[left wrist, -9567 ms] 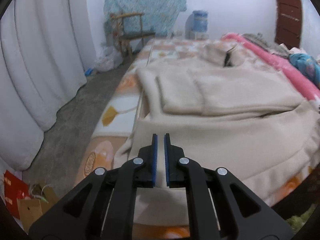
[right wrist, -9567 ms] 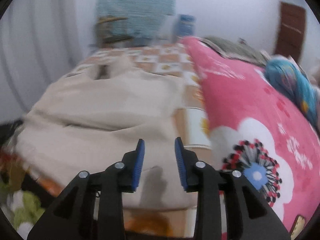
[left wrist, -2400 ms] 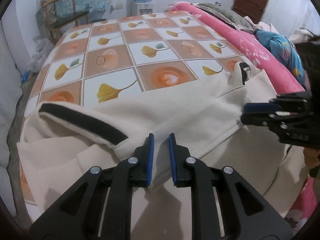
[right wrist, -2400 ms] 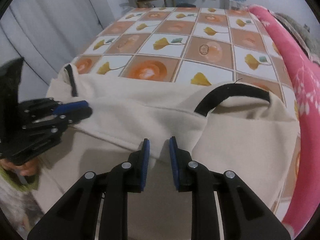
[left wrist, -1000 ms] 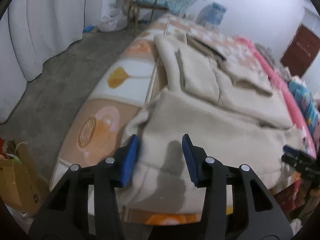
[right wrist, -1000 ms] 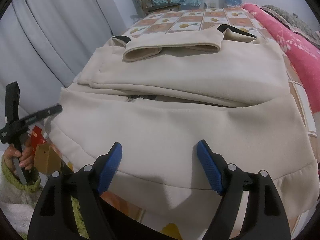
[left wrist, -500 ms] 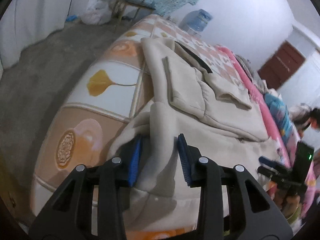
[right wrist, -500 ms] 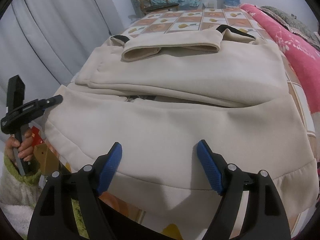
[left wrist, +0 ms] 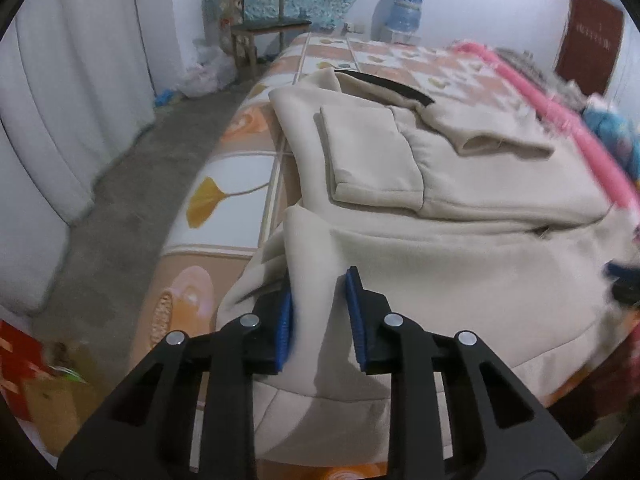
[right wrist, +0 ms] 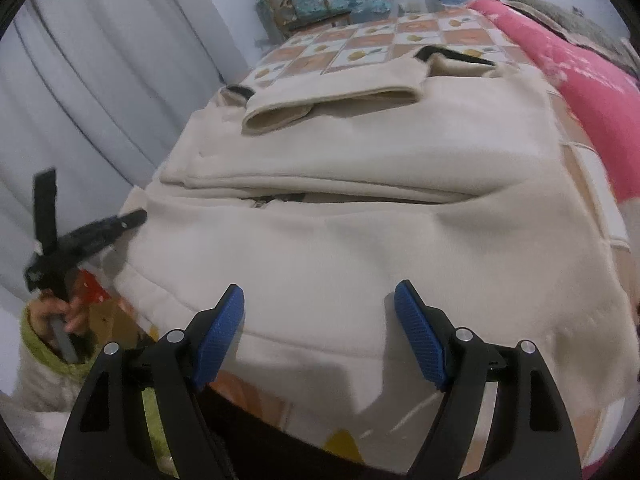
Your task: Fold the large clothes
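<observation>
A large cream fleece jacket lies on the bed, its sleeves folded across the chest and its black-lined collar at the far end. My left gripper is open, with a raised fold of the jacket's near left hem corner between its blue pads, which do not squeeze it. My right gripper is wide open and empty, just above the jacket's near hem. The left gripper also shows in the right wrist view at the jacket's left edge.
The bed has a tiled leaf-pattern sheet. A pink floral blanket runs along the right side. White curtains and concrete floor lie to the left. A wooden chair and a water bottle stand at the far wall.
My left gripper has swung right along the hem and its jaws have narrowed around the fold. My right gripper has stayed wide open and come slightly closer to the hem.
</observation>
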Demonstrator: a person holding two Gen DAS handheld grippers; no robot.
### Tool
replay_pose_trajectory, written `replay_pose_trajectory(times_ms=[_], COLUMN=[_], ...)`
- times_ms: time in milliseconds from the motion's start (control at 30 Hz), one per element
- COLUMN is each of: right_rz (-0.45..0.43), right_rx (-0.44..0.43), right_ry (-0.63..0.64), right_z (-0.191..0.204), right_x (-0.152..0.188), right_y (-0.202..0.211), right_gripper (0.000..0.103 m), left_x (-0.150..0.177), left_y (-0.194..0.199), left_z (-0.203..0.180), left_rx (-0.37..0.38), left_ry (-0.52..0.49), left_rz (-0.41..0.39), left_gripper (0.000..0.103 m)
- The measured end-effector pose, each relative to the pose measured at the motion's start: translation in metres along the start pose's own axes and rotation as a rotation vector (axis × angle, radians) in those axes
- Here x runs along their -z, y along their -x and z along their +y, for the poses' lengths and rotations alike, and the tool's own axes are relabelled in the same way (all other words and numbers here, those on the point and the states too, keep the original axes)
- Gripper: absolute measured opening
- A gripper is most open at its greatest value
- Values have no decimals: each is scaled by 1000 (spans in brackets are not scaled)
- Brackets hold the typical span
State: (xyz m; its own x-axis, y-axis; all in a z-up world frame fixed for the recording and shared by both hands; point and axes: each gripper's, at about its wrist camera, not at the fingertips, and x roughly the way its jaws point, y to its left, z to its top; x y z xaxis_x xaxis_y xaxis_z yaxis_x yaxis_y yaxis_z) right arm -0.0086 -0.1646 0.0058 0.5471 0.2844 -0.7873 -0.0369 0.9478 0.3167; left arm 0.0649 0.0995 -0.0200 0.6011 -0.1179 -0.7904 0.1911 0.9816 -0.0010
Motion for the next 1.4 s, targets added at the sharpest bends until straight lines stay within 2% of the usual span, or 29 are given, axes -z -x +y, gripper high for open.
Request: replay_pose_trajectory(times_ms=[100,167,267,400,533,733,833,1033,1233,1400], right_rz=[-54,-105,-157,-180,-166,-91,-79,-60,-39,-40], right_rx=[13,58,134,186,218,280,278,283,370,398], right_ry=[-54,-79,-97,-117,-126,-99,-89,-43,9,27], right_z=[-21,-36,-55,-76,-95,-109,-107,-95,-90,-88], right_x=[5,6,3,-8,-26,-37,-31,-19,-22,-23], right_y=[26,46,66,69,50,20,24,37,25,22], right_gripper=[75,71,66,59,48,42,40,23,23,23], left_x=[2,3,3,3,2,3,1,0,-1,-2], left_y=[0,1,2,3,2,2,0,-1,-2,-2], left_z=[-11,-15,-18,-22,-25,-28,-30,-33,-35,-36], left_rx=[-78,-113,-137,-154,-165,-182,-188,-202,-216,-220], left_ry=[-57,-81,-91,-91,-95,-103,-104,-112,-123,-122], left_rz=[-5,-7,-6,-1,5,7,9,18,22,26], left_gripper=[24,24,24,24,24,24,24,24,24,24])
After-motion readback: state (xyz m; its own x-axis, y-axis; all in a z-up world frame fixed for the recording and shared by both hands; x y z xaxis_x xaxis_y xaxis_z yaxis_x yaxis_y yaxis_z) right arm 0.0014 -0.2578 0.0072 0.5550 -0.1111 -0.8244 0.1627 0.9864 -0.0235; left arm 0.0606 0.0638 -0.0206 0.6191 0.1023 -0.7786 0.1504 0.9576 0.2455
